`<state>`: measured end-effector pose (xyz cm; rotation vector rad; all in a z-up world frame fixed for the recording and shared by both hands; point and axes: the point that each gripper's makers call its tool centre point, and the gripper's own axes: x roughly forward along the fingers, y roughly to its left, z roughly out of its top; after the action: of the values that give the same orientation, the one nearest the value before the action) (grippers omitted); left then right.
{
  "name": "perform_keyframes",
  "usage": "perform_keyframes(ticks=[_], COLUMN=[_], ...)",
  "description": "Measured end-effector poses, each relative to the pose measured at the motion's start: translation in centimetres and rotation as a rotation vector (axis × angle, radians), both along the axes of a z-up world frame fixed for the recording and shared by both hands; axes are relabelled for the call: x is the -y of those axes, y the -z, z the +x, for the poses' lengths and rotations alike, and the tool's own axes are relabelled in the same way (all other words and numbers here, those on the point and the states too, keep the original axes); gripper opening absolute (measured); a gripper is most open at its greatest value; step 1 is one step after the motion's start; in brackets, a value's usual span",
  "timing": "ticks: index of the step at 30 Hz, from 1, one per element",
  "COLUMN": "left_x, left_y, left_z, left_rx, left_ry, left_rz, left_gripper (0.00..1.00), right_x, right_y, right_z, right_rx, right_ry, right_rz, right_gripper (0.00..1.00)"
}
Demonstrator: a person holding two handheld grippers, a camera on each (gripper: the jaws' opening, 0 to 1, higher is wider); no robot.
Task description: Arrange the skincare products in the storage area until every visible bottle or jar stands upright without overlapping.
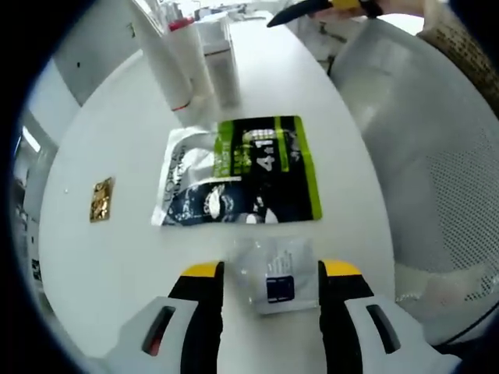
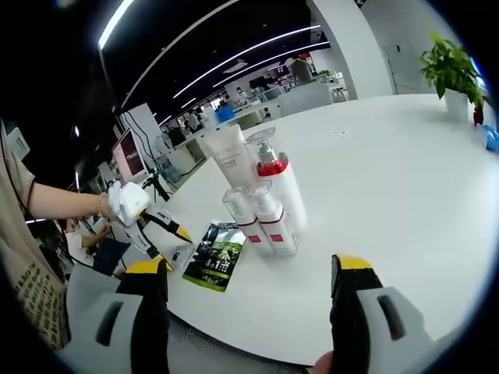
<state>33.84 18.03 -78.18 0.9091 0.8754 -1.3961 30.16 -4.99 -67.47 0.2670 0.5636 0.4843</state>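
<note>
clear sachet (image 1: 274, 274) on table (image 1: 109, 257) between open left claw (image 1: 270, 280) jaws

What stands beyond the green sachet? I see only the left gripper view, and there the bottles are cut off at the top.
Observer: Four upright containers stand close together: a white tube, a pump bottle and two small clear-capped bottles.
Operator: Does the right gripper hold anything?
Observer: No. The right gripper has its jaws open and empty, short of the group.
Operator: Is anything else nearby?
Observer: A potted plant stands at the far edge.
</note>
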Motion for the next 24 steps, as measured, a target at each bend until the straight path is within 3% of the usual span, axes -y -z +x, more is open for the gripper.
perform_keyframes(ticks=[9, 24], left_x=[0.0, 0.0], left_y=[-0.9, -3.5], left_z=[0.2, -0.7], left_rx=[0.007, -0.039], left_ry=[-0.131, -0.483], left_rz=[-0.031, -0.201], left_gripper=[0.54, 0.74], right_x=[-0.2, -0.7], right_y=[-0.1, -0.2], right_z=[-0.1, -0.3], right_rx=[0.003, 0.008], right_ry=[-0.014, -0.042], right_rz=[-0.001, -0.003], right_gripper=[0.86, 0.86])
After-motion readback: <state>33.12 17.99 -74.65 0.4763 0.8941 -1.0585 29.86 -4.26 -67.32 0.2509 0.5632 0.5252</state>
